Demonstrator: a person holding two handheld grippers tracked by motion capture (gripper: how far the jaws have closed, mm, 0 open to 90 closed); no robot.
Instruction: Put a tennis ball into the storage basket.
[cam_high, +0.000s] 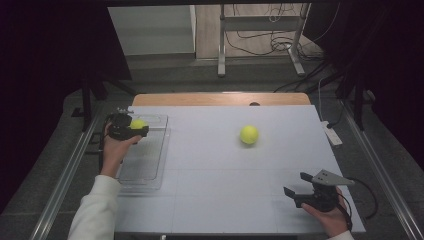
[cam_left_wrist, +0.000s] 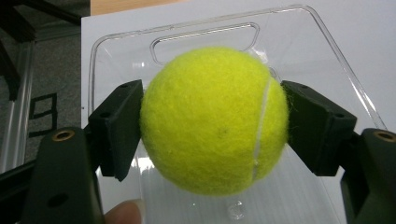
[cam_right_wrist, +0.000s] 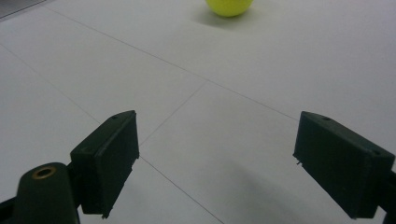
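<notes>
the left gripper (cam_high: 134, 127) pinches a yellow tennis ball (cam_left_wrist: 214, 120) between its pads over the far end of a clear plastic tray (cam_high: 145, 172), while the right gripper (cam_right_wrist: 215, 163) (jaws spread, nothing between them) sits near the table's (cam_high: 215, 165) front right corner, well apart from a second tennis ball (cam_high: 249, 134).

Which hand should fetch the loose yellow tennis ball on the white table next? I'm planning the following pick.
Right. The right gripper is open and empty, aimed at the loose yellow tennis ball. The left gripper is shut on another yellow tennis ball above the clear plastic tray.
</notes>
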